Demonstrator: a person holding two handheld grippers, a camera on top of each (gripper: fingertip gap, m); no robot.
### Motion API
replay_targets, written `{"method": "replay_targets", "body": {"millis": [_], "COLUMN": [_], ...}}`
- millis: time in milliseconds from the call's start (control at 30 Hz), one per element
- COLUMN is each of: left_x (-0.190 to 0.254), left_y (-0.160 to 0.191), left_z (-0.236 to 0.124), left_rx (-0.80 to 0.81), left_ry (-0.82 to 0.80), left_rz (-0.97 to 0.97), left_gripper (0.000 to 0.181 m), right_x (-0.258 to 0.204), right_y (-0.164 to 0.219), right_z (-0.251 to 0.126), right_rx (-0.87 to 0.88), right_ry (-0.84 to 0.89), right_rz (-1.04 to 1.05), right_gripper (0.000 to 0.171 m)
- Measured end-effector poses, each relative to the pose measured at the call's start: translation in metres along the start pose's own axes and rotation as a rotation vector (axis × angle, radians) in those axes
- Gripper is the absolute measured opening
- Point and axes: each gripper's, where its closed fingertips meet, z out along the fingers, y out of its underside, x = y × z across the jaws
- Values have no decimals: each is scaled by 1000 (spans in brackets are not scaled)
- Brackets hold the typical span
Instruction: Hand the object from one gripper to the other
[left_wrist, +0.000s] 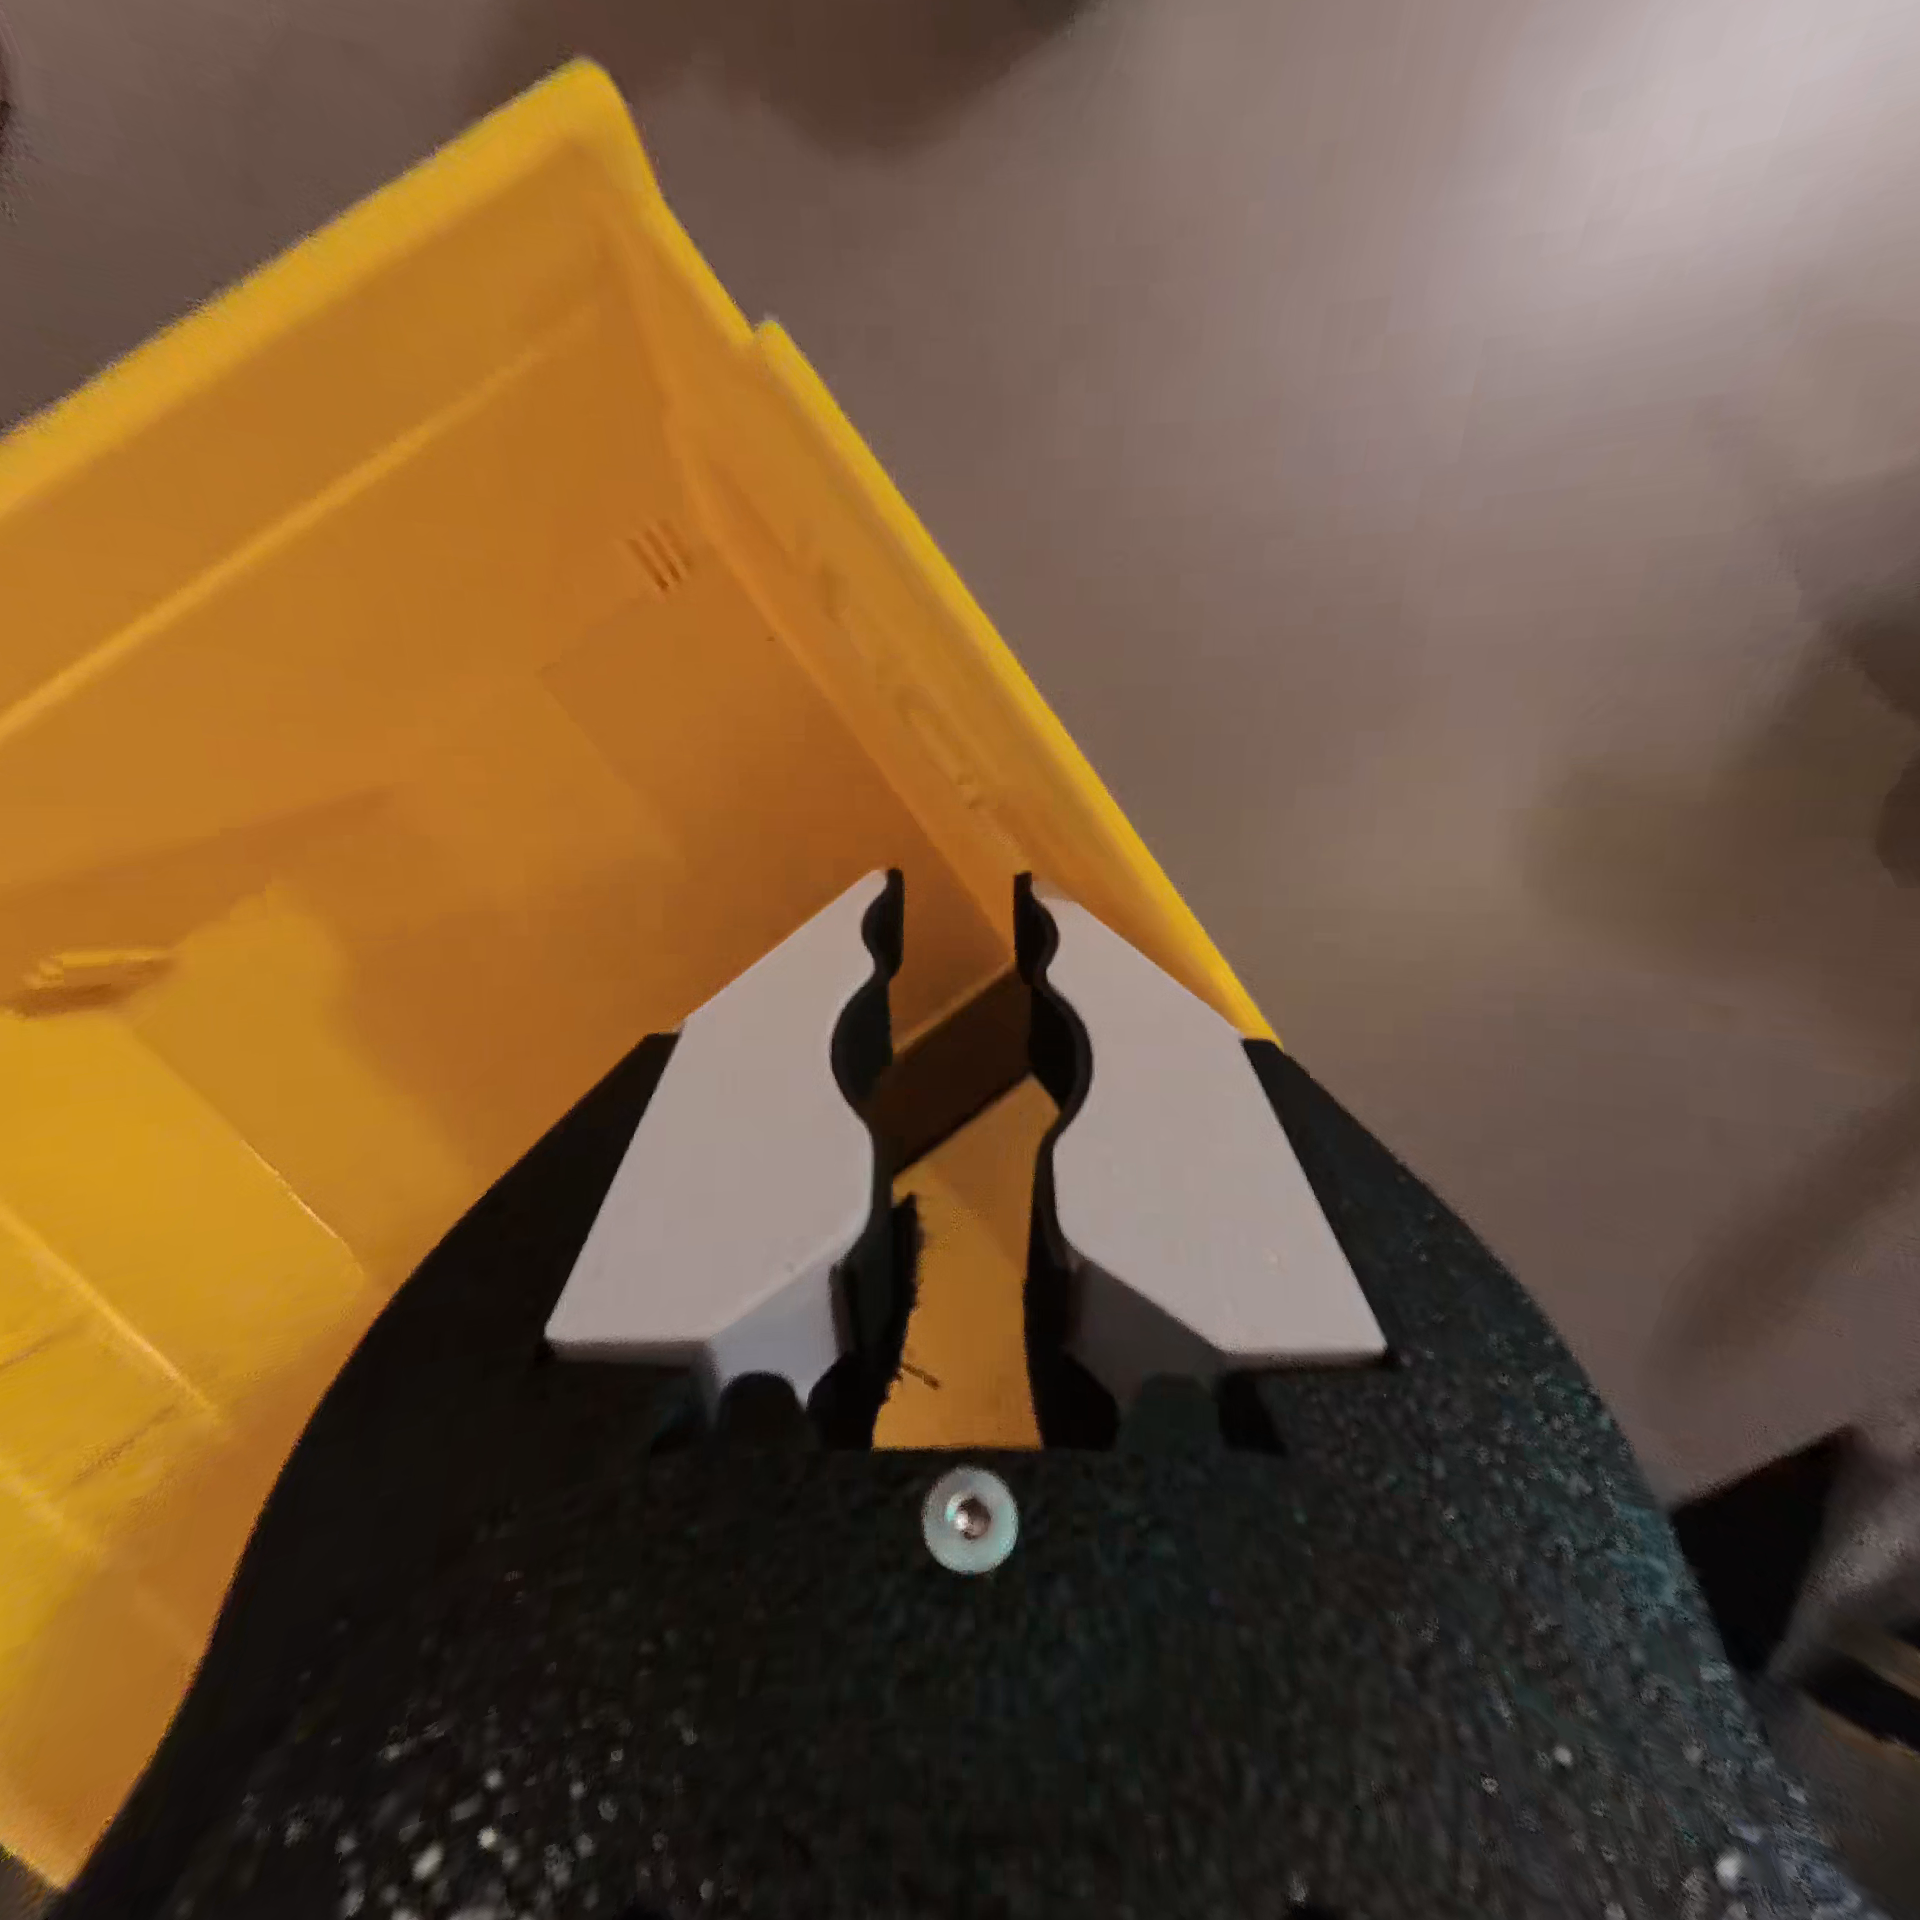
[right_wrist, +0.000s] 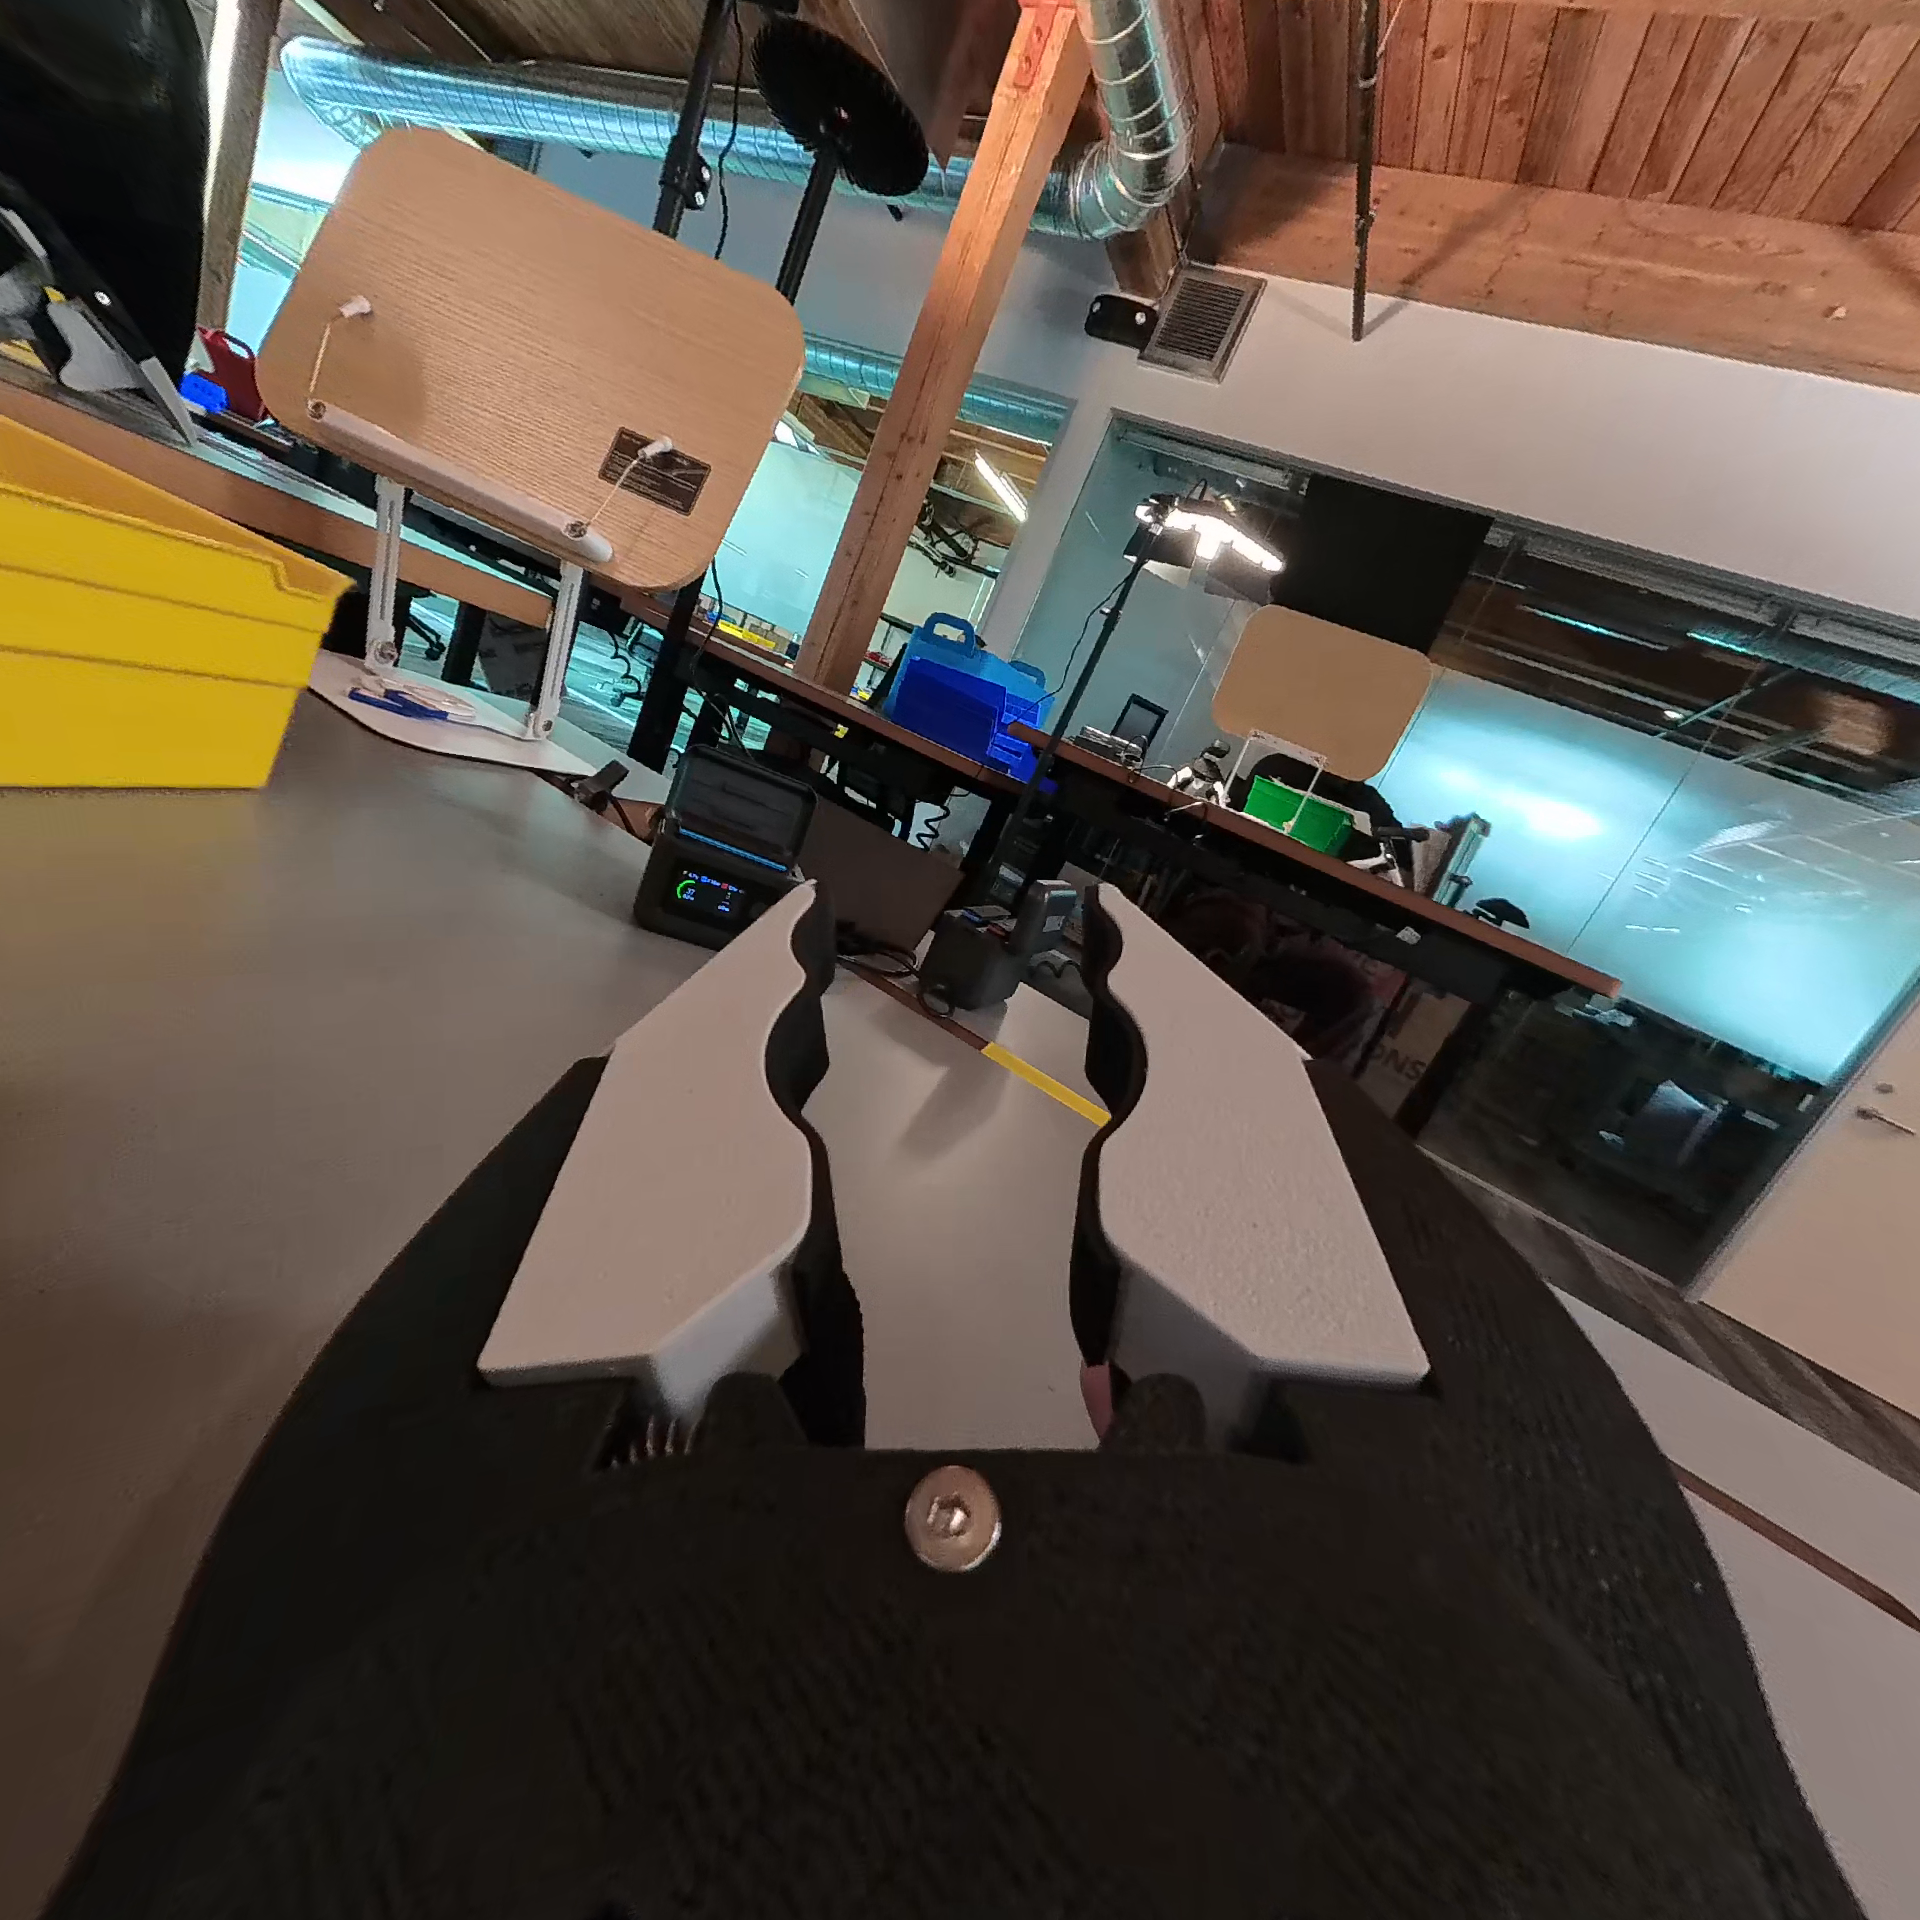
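Observation:
In the left wrist view my left gripper (left_wrist: 956, 883) hangs over the near corner of a yellow plastic bin (left_wrist: 343, 727), its tips inside by the right wall. Its jaws stand a narrow gap apart. A dark brown band (left_wrist: 961, 1049) crosses that gap; I cannot tell whether it is a separate thing or part of the bin. In the right wrist view my right gripper (right_wrist: 951, 899) is open and empty, low over the grey table (right_wrist: 260, 987). The stacked yellow bins (right_wrist: 135, 644) stand at the far left, with a black and grey shape (right_wrist: 94, 353) above them, apparently the left gripper.
On the table stand a wooden board on a white stand (right_wrist: 520, 364), a small black device with a lit screen (right_wrist: 722, 852) and a dark charger block (right_wrist: 977, 961). Yellow tape (right_wrist: 1044, 1086) marks the table edge. Other desks and glass walls lie beyond.

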Motion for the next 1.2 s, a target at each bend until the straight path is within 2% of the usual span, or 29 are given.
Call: {"method": "replay_targets", "body": {"millis": [33,100,167,233,333,400,500,567,700,833,1200], "left_x": [10,35,49,49,16,-2,-16,-18,-12,-10,-9], "left_y": [4,10,13,0,-13,-10,3,12,25,35,57], "left_z": [-1,-3,-14,-30,-45,-44,-32,-22,0,17,23], "left_rx": [-15,-30,-44,26,56,-6,-165,-291,-511,-676,-854], "left_ry": [37,157,276,353,260,195,118,91,101,72,12], "left_rz": [16,49,58,19,12,45,87,121,62,52,68], "left_gripper": [19,15,46,54,55,58,51,50,53,60,61], "right_x": [0,-1,-1,-1,-2,-3,-7,-10,-17,-21,-26], "right_y": [0,0,1,1,2,2,2,2,1,1,0], "right_z": [0,0,0,0,0,1,2,2,4,5,4], "right_rx": [0,-1,-5,-6,-9,-10,-8,-5,-2,-1,6], "right_ry": [-2,-3,-4,-4,-8,-14,-30,-44,-72,-90,-113], "right_rz": [2,1,2,4,9,9,8,2,-22,-38,-44], "right_gripper": [47,47,46,47,47,47,46,46,45,44,44]}}
